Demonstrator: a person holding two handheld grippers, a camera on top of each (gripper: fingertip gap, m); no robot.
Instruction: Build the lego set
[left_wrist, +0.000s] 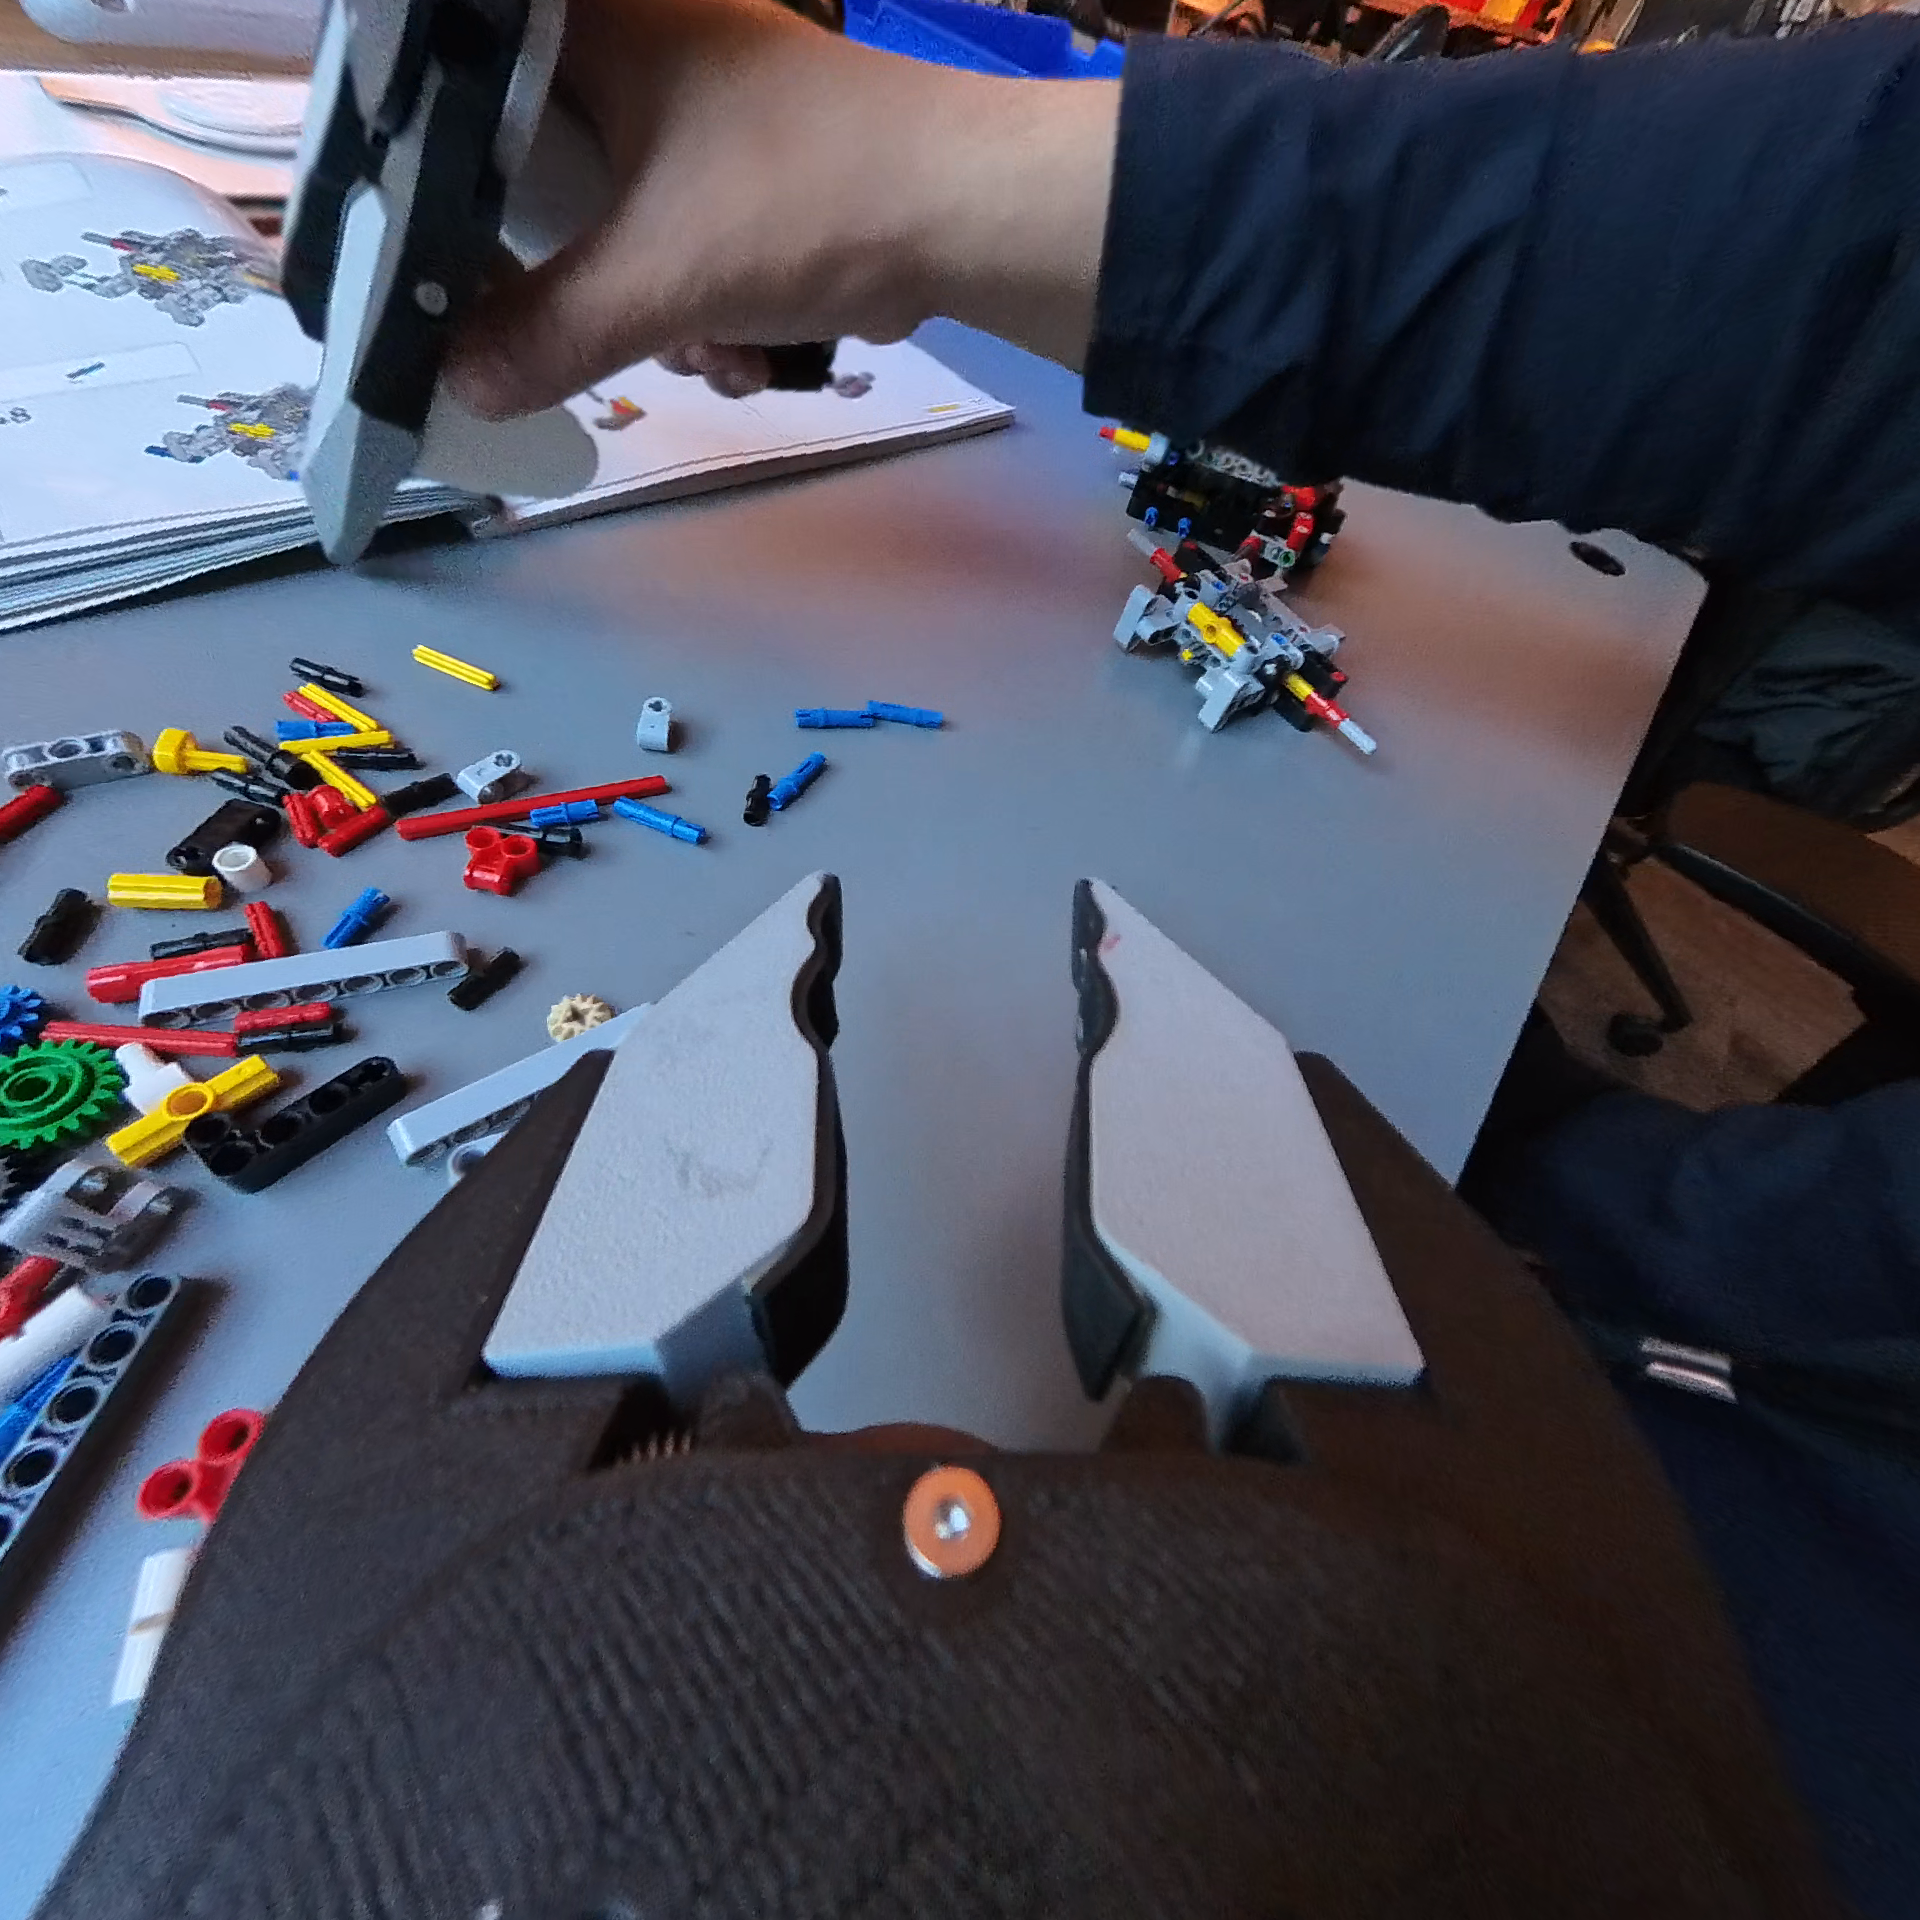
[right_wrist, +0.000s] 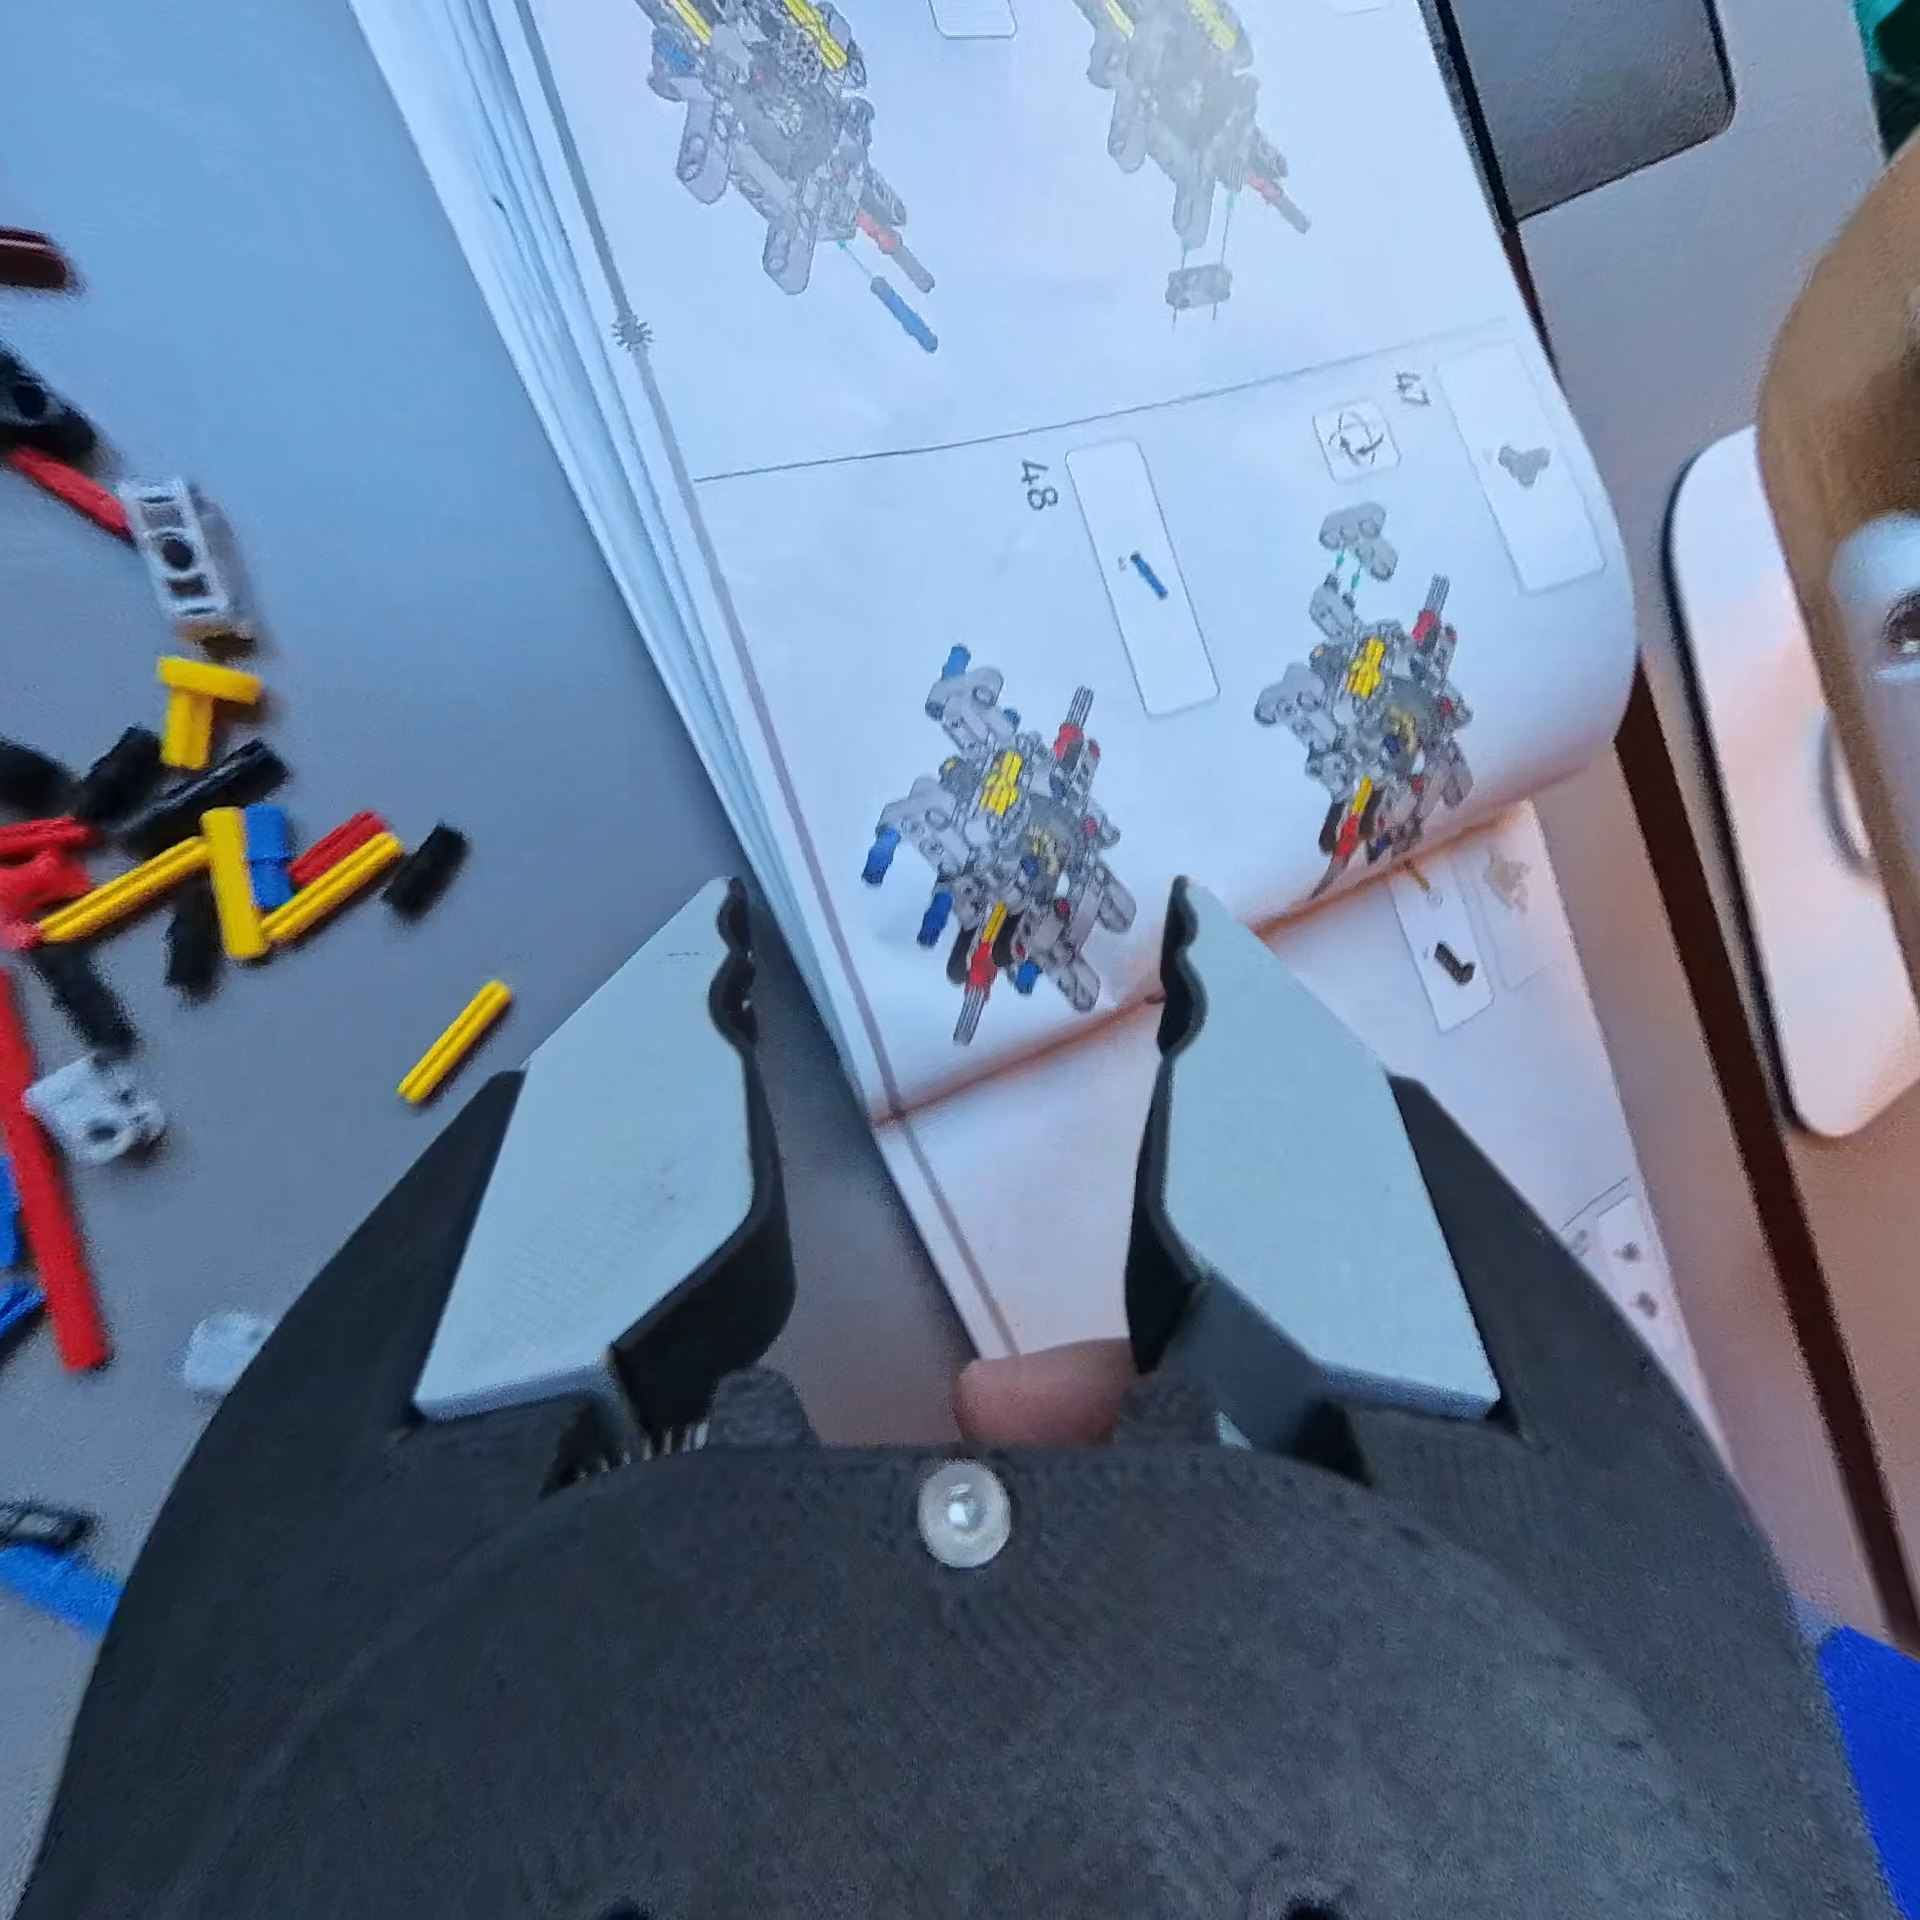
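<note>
Cool, even light is spread over the grey counter (left_wrist: 987, 582), with a warm pinkish sheen laid across it ahead of the left hand-held gripper (left_wrist: 954, 906). Soft, short shadows are cast beside the loose pieces (left_wrist: 312, 831). The open booklet (right_wrist: 1039, 540) under the right hand-held gripper (right_wrist: 954, 914) is rendered pale and slightly washed out. Motion blur is seen on the pieces left of that gripper. Straight edges are bowed toward the frame borders, and both gripper bodies nearest the lens are softened.
</note>
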